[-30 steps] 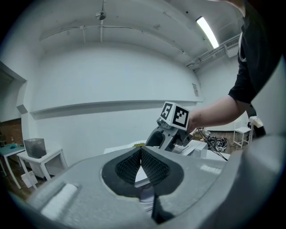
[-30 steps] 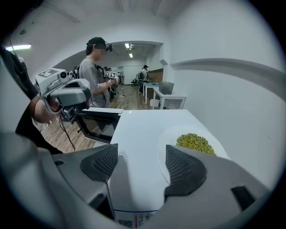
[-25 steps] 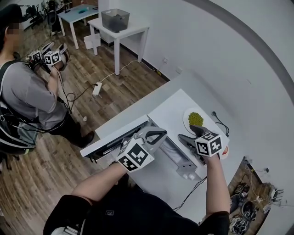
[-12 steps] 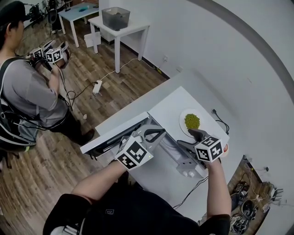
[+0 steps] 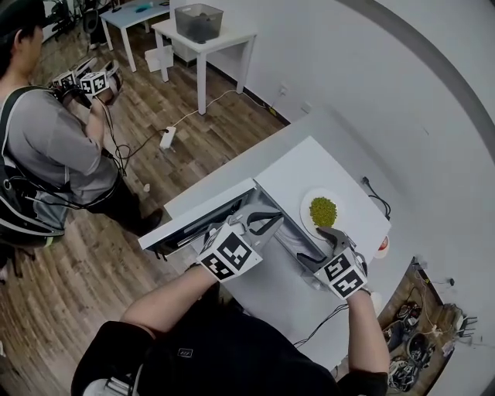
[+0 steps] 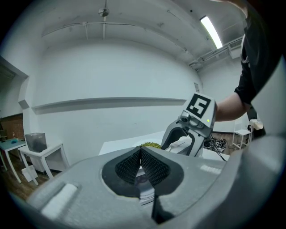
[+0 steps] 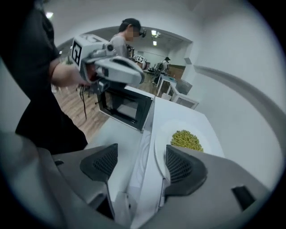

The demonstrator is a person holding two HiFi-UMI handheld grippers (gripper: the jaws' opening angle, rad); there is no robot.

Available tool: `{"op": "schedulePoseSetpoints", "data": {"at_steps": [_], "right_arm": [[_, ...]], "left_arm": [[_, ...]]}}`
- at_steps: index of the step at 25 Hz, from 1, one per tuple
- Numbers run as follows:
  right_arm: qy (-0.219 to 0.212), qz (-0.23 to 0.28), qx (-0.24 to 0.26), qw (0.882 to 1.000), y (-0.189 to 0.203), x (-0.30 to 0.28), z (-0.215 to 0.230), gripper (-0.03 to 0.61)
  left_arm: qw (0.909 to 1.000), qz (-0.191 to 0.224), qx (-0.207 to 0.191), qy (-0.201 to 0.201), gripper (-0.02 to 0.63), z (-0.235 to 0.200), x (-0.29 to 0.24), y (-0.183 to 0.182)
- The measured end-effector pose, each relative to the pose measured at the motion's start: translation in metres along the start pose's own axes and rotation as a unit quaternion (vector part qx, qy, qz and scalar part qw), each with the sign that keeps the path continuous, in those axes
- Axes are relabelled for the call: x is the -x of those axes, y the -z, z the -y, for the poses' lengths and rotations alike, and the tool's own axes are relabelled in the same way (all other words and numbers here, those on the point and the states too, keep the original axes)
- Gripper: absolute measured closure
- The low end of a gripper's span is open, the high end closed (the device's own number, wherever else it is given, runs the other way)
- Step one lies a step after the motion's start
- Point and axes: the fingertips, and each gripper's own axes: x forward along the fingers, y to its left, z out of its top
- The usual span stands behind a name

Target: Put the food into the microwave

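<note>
A white plate with a heap of green food lies on top of the white microwave. The microwave's dark-glass door stands swung open to the left. My right gripper is open at the plate's near rim. In the right gripper view the plate and food lie just ahead of that gripper, the rim close to its right pad. My left gripper hovers over the door's top edge. Its pads meet, and I see nothing held between them.
A person holding another pair of grippers stands on the wood floor at the left. White tables, one with a grey bin, stand at the back. A power strip and cable lie on the floor. The wall is close behind the microwave.
My right gripper has drawn back a little toward me along the plate's near rim. The left gripper has stayed by the open door.
</note>
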Motion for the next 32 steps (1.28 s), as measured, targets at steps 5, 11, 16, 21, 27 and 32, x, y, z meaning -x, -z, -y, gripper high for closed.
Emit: {"op": "schedulePoseSetpoints", "data": {"at_steps": [5,11,16,21,27,32], "right_arm": [[0.12,-0.026,0.115,0.986,0.009,-0.012,0.008,0.244],[0.179,-0.061,0.162,0.969,0.015,-0.014,0.002,0.267],[0.176,-0.062,0.17,0.968,0.017,-0.002,-0.012,0.333],[0.236,-0.09,0.238,0.938,0.021,-0.002,-0.001,0.373],[0.301,-0.087,0.303,0.9,0.019,0.008,-0.001,0.537],[0.341,-0.065,0.329,0.878,0.016,0.025,0.0,0.555]], "left_arm": [[0.9999,-0.007,-0.004,0.008,0.606,0.008,-0.001,0.0],[0.9998,-0.018,-0.007,0.005,0.606,0.014,0.005,0.004],[0.9998,-0.018,-0.004,0.0,0.606,0.021,0.008,0.005],[0.9997,-0.022,0.007,-0.002,0.606,0.027,0.009,0.008],[0.9997,-0.025,0.002,-0.003,0.606,0.041,0.013,0.008],[0.9994,-0.033,0.007,-0.01,0.606,0.046,0.018,0.009]]}}
